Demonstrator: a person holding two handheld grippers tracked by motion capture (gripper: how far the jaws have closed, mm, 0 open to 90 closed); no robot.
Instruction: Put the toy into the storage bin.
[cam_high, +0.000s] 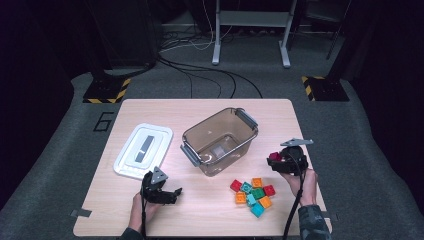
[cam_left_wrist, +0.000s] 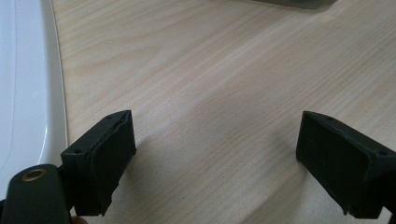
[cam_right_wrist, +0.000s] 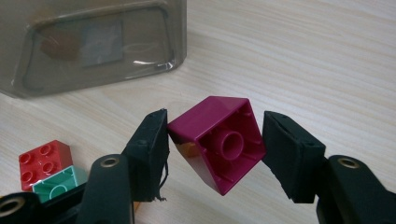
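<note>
A magenta brick (cam_right_wrist: 219, 144) is pinched between the jaws of my right gripper (cam_right_wrist: 215, 149), tilted, with its hollow underside toward the camera. From above, the right gripper (cam_high: 280, 161) holds the magenta brick (cam_high: 274, 156) above the table, right of the clear plastic bin (cam_high: 220, 140). A cluster of several coloured bricks (cam_high: 253, 195) lies on the table below and left of that hand. My left gripper (cam_high: 170, 192) rests low near the table's front left, jaws wide apart over bare wood (cam_left_wrist: 215, 154), nothing between them.
A white lid (cam_high: 143, 150) lies flat left of the bin, close above the left gripper; its edge (cam_left_wrist: 28, 93) is beside the left jaw. A red brick (cam_right_wrist: 44, 161) and a green one (cam_right_wrist: 58, 186) sit under the right gripper. The table's front edge is near both hands.
</note>
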